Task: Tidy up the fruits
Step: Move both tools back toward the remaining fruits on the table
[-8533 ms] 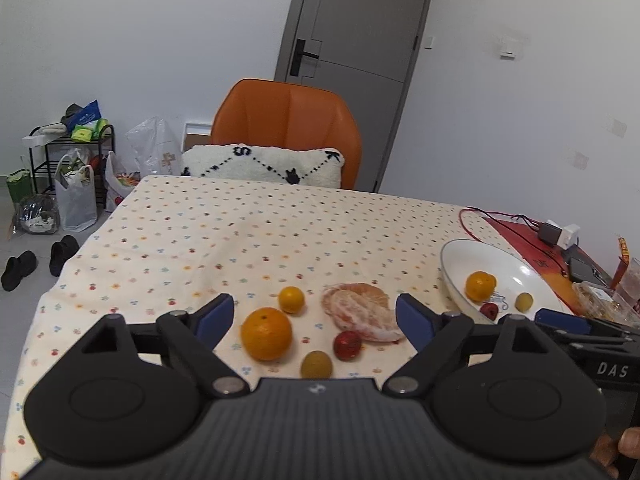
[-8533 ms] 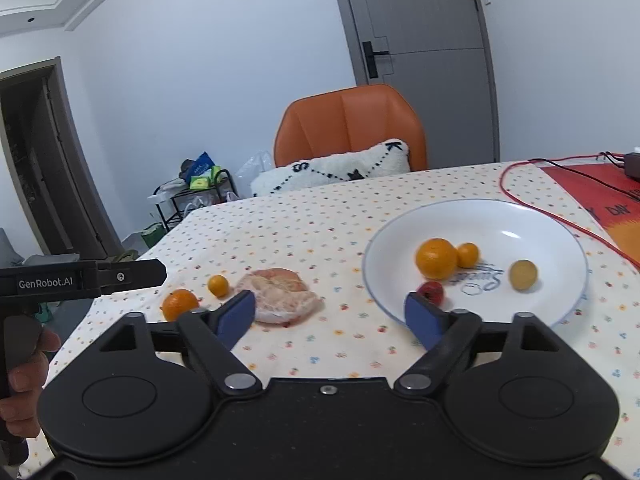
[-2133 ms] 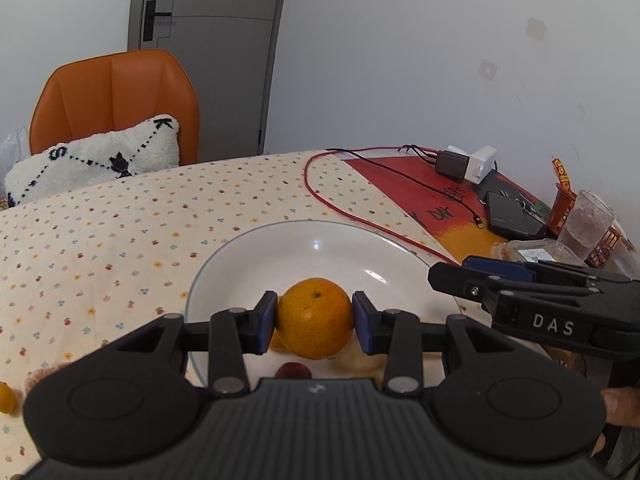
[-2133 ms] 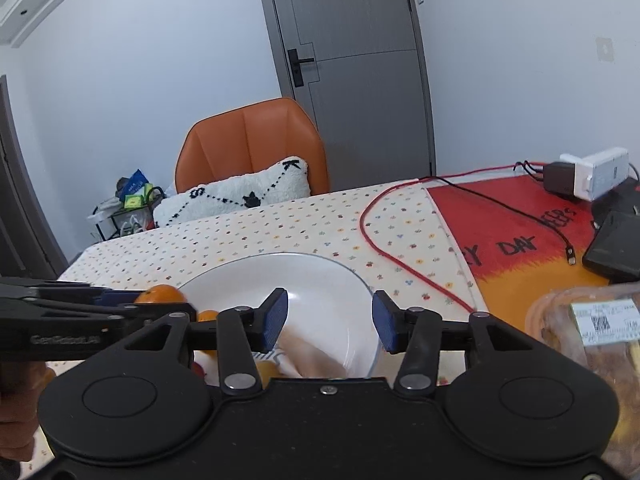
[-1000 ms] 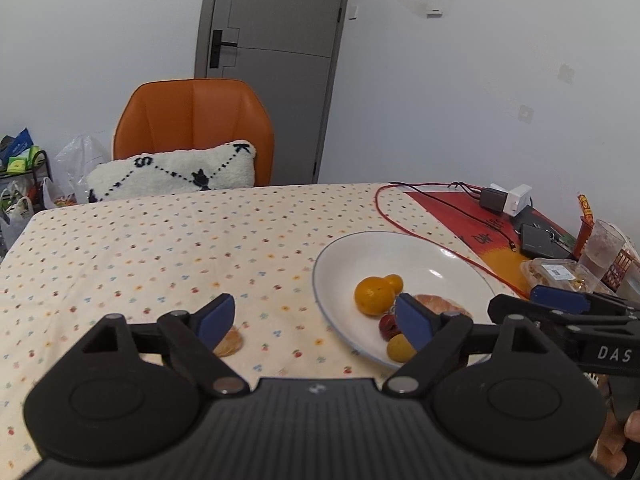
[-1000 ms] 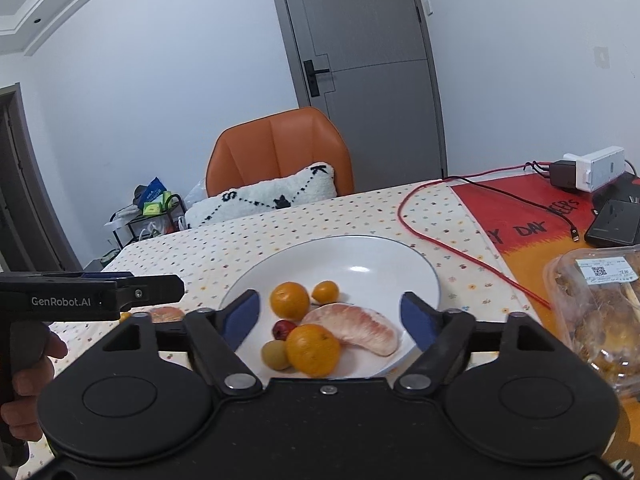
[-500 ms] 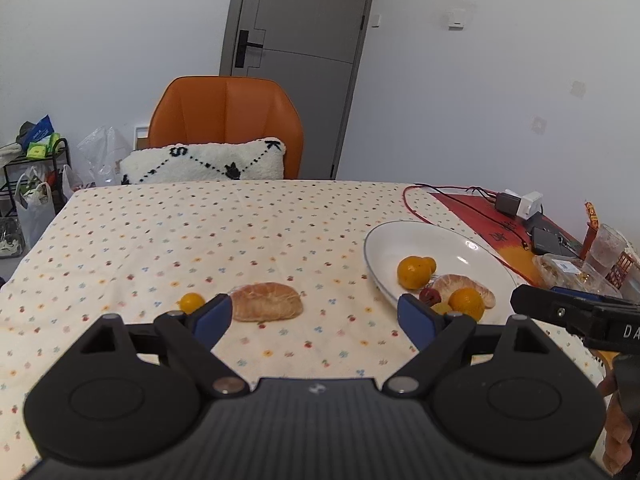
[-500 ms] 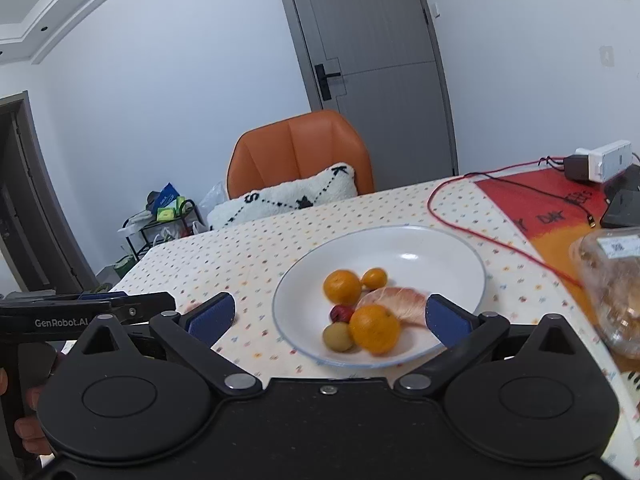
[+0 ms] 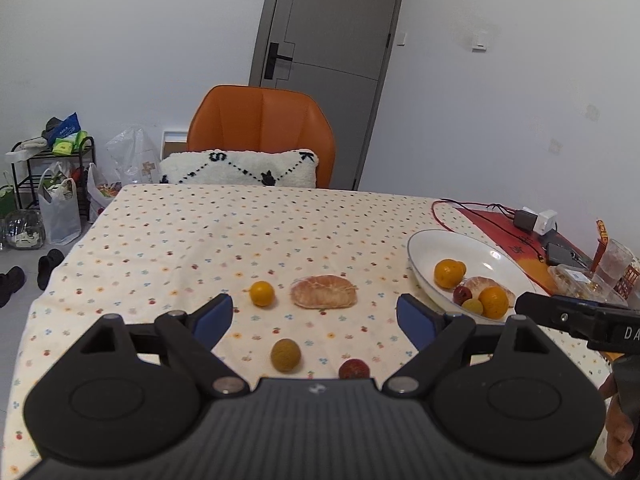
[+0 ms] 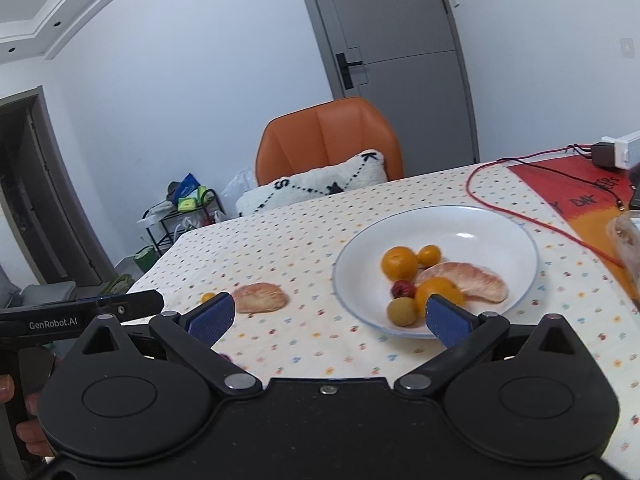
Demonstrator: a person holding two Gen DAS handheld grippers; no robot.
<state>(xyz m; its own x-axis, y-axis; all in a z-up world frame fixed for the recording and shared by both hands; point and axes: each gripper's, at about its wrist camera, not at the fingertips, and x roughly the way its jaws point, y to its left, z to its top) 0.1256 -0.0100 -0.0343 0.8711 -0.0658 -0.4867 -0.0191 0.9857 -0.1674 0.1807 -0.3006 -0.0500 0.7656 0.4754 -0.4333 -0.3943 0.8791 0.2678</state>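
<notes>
Dotted tablecloth [image 9: 200, 240] held four loose fruits between the left gripper's [image 9: 312, 314] wide, empty jaws; six sat in the white plate [image 10: 500, 220] before the right gripper's [image 10: 326, 316] wide, empty jaws.

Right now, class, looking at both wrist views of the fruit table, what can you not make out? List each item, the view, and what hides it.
- Small red fruit, left wrist view: lower part hidden behind the black gripper body.
- Small orange fruit, right wrist view: partly behind the blue finger pad.
- Clear plastic food box, right wrist view: cut off by the right edge.
- Printed writing on the white round plate, right wrist view: covered by fruit.
</notes>
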